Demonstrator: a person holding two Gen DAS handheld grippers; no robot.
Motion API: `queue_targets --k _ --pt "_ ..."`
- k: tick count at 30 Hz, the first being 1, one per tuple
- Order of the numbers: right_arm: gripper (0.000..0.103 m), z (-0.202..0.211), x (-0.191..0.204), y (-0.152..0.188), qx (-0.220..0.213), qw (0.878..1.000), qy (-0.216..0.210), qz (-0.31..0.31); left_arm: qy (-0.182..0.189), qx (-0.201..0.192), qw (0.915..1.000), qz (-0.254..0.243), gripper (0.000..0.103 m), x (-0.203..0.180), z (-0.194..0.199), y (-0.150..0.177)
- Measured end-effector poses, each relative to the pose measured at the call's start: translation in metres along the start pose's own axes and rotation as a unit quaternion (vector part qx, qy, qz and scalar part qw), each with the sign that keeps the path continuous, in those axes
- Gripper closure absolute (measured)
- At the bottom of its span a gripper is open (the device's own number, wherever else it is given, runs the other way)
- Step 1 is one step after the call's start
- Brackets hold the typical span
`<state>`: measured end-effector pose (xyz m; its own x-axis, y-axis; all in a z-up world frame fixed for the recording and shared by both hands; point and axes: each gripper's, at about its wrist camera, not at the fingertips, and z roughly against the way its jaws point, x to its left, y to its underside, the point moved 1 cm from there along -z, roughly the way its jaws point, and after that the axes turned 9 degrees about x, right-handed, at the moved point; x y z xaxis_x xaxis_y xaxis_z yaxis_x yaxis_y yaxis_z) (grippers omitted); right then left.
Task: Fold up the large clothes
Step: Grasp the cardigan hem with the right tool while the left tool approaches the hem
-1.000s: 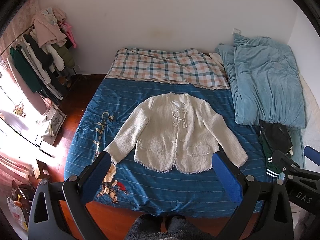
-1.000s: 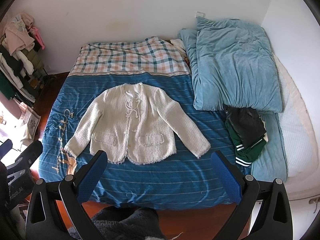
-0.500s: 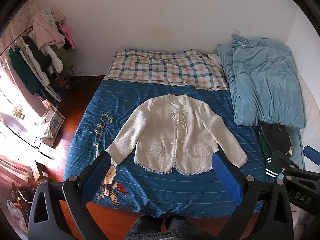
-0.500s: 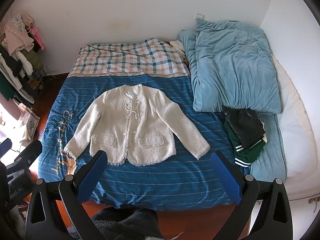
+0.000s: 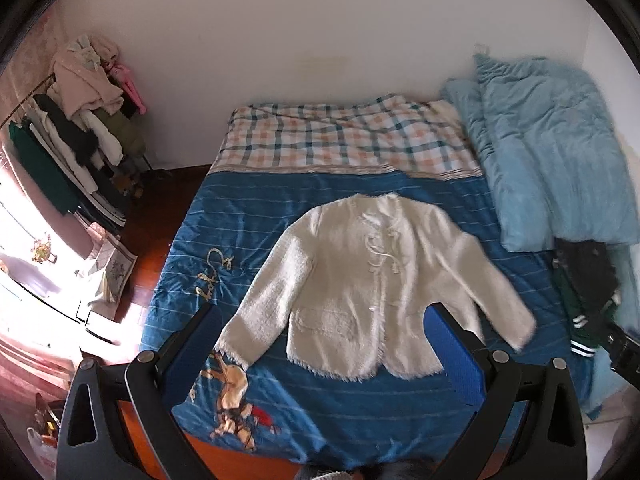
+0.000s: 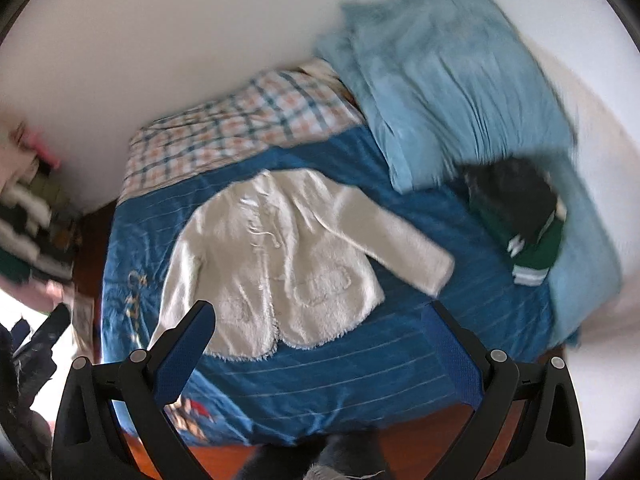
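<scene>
A cream fuzzy jacket [image 5: 372,280] lies flat, front up, sleeves spread, on the blue striped bedspread [image 5: 248,236]. It also shows in the right wrist view [image 6: 280,256], blurred and tilted. My left gripper [image 5: 324,344] is open and empty, held above the near edge of the bed, with the jacket's hem between its blue pads. My right gripper [image 6: 320,340] is open and empty, above the bedspread [image 6: 360,360] just short of the jacket's hem.
A light blue duvet [image 5: 552,152] is piled at the right of the bed, with a dark and green garment [image 5: 584,288] in front of it. A plaid blanket [image 5: 344,140] covers the far end. A clothes rack [image 5: 72,132] stands left on the wooden floor.
Both grippers have moved forward toward the bed, so the jacket looks larger. The right wrist view has swung and rolled, and is now motion blurred. Both grippers stay open.
</scene>
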<state>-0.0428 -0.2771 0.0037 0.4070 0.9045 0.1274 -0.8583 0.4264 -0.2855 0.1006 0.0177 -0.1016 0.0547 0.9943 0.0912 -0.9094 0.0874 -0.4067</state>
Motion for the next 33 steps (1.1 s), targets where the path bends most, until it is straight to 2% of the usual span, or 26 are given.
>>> queue_targets --k 2,3,4,9,12,14,15,17,18,20,23,24,25,26,27,29,33 --pt "0.02 -0.042 -0.024 -0.004 0.021 0.999 -0.013 -0.036 -0.016 -0.002 0.9999 -0.001 0.0 -0.005 -0.03 -0.007" --pt "0.038 -0.066 -0.039 -0.006 0.033 0.998 -0.017 -0.057 -0.029 0.005 0.9996 -0.002 0.0 -0.009 -0.048 -0.01" --pt "0.048 -0.09 -0.054 -0.007 0.04 0.996 -0.026 -0.077 -0.037 0.013 0.9992 0.002 0.0 -0.013 -0.068 -0.011" --pt "0.047 -0.21 -0.141 -0.012 0.04 0.979 -0.039 -0.195 -0.059 0.076 0.9947 0.036 0.0 -0.029 -0.159 -0.014" --pt "0.035 -0.298 -0.205 -0.008 0.074 0.948 -0.085 -0.298 -0.089 0.1 0.9899 0.048 0.0 -0.041 -0.206 -0.009" --pt "0.035 -0.363 -0.251 0.002 0.089 0.915 -0.124 -0.374 -0.101 0.131 0.9847 0.055 0.0 -0.051 -0.244 -0.003" --pt "0.035 -0.384 -0.265 0.005 0.091 0.904 -0.133 -0.395 -0.1 0.149 0.982 0.059 0.0 -0.056 -0.268 0.001" --pt "0.035 -0.446 -0.298 0.017 0.105 0.87 -0.157 -0.456 -0.104 0.169 0.9783 0.059 0.0 -0.065 -0.302 0.007" --pt "0.035 -0.467 -0.307 0.02 0.109 0.856 -0.168 -0.476 -0.107 0.173 0.9774 0.058 0.0 -0.069 -0.318 0.008" --pt "0.035 -0.516 -0.324 0.025 0.112 0.82 -0.187 -0.528 -0.113 0.179 0.9759 0.053 0.0 -0.077 -0.347 0.008" --pt "0.034 -0.556 -0.34 0.02 0.078 0.786 -0.2 -0.58 -0.124 0.187 0.9739 0.039 0.0 -0.088 -0.397 0.006" --pt "0.035 -0.559 -0.341 0.015 0.06 0.782 -0.19 -0.591 -0.124 0.189 0.9734 0.037 0.0 -0.089 -0.407 0.004" --pt "0.052 -0.557 -0.34 0.009 0.039 0.782 -0.182 -0.594 -0.122 0.19 0.9735 0.036 0.0 -0.091 -0.422 0.0" --pt "0.069 -0.556 -0.337 -0.001 0.023 0.791 -0.169 -0.588 -0.119 0.187 0.9745 0.036 0.0 -0.092 -0.435 -0.005" --pt "0.092 -0.555 -0.334 -0.01 0.021 0.8 -0.155 -0.579 -0.119 0.183 0.9753 0.034 0.0 -0.093 -0.442 -0.008" --pt "0.093 -0.55 -0.326 -0.028 0.005 0.81 -0.125 -0.573 -0.117 0.171 0.9779 0.032 0.0 -0.089 -0.454 -0.016" --pt "0.094 -0.517 -0.309 -0.071 -0.023 0.834 -0.109 -0.54 -0.107 0.154 0.9814 0.038 0.0 -0.083 -0.467 -0.024"
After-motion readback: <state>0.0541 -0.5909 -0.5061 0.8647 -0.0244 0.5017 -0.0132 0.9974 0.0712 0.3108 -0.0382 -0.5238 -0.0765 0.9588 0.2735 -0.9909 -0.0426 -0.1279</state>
